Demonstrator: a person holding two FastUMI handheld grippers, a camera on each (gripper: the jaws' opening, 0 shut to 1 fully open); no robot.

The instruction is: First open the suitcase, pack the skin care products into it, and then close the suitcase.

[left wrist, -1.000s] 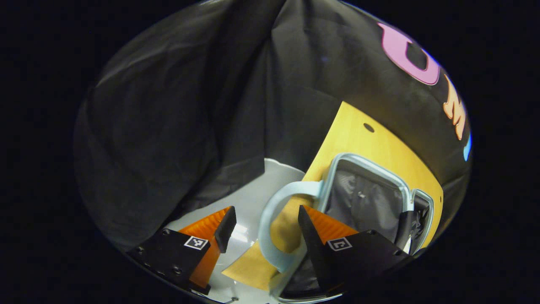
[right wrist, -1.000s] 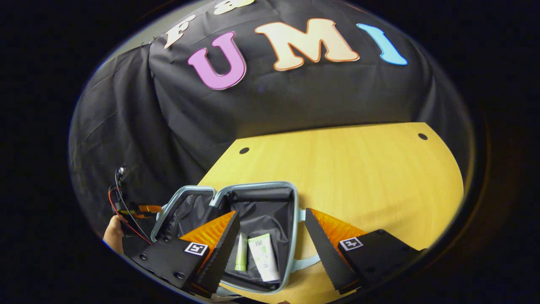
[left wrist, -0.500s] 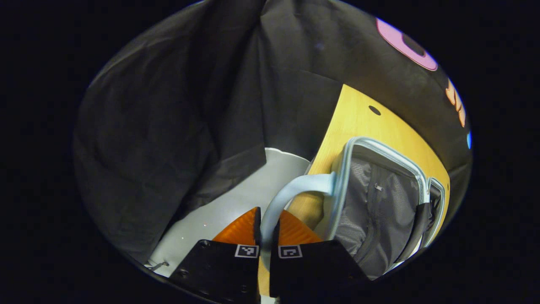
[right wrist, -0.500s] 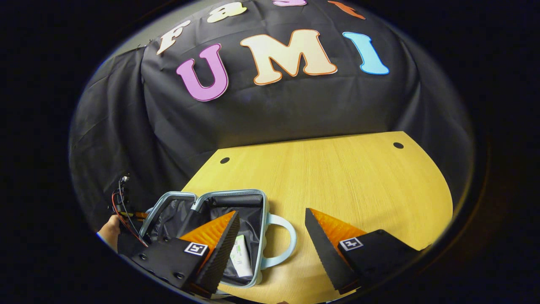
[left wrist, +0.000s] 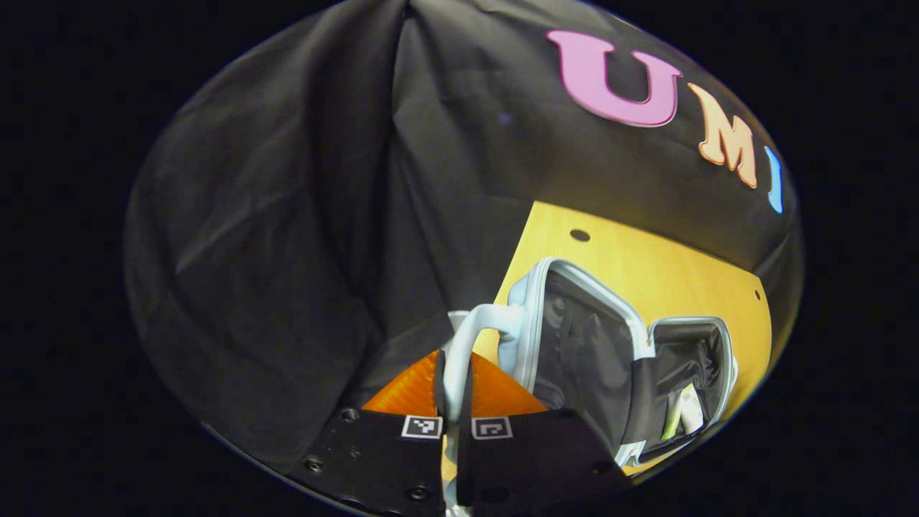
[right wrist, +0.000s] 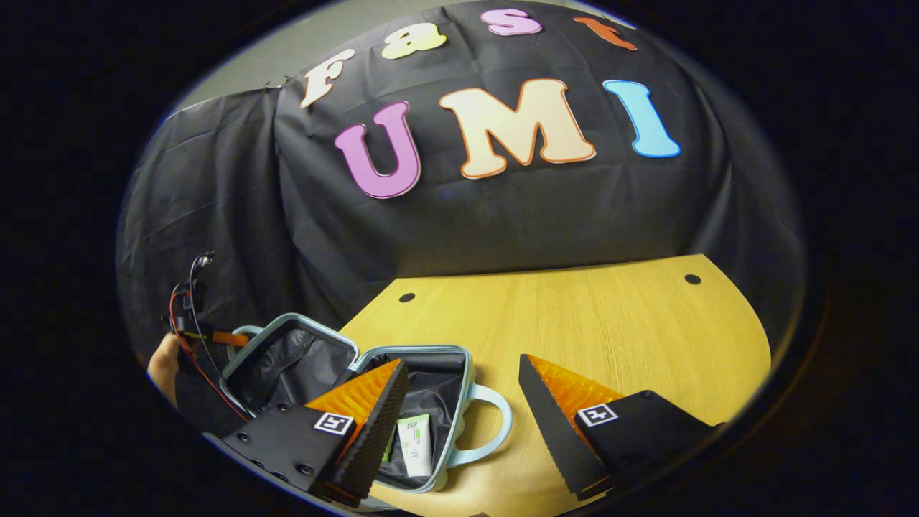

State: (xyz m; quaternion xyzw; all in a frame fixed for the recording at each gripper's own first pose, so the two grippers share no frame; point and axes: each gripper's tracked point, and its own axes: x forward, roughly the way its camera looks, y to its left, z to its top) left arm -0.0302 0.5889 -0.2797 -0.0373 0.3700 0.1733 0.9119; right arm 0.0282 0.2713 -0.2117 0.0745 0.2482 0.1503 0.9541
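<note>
a: why are the left tongs [left wrist: 452, 402] clamped on that pale blue handle [left wrist: 459, 345]?
b: it's the handle on the lid half [left wrist: 574, 337] of the suitcase [right wrist: 423, 402]. my guess is the closing step — gripping there lets the lid be swung over on its hinge. the lid stands raised, tilted toward the base half [left wrist: 689, 388].
a: and the products?
b: 2 tubes lie in the base — a white tube [right wrist: 415, 445] and a green tube [right wrist: 388, 446] just beside it, long axes side by side, running from the base's near rim toward its far rim in the right gripper view.
a: the right tongs [right wrist: 459, 409]?
b: spread wide, holding nothing, hovering above the base and its own handle [right wrist: 488, 424] — likely kept out of the lid's path. the suitcase sits at the left end of the table [right wrist: 610, 323].
</note>
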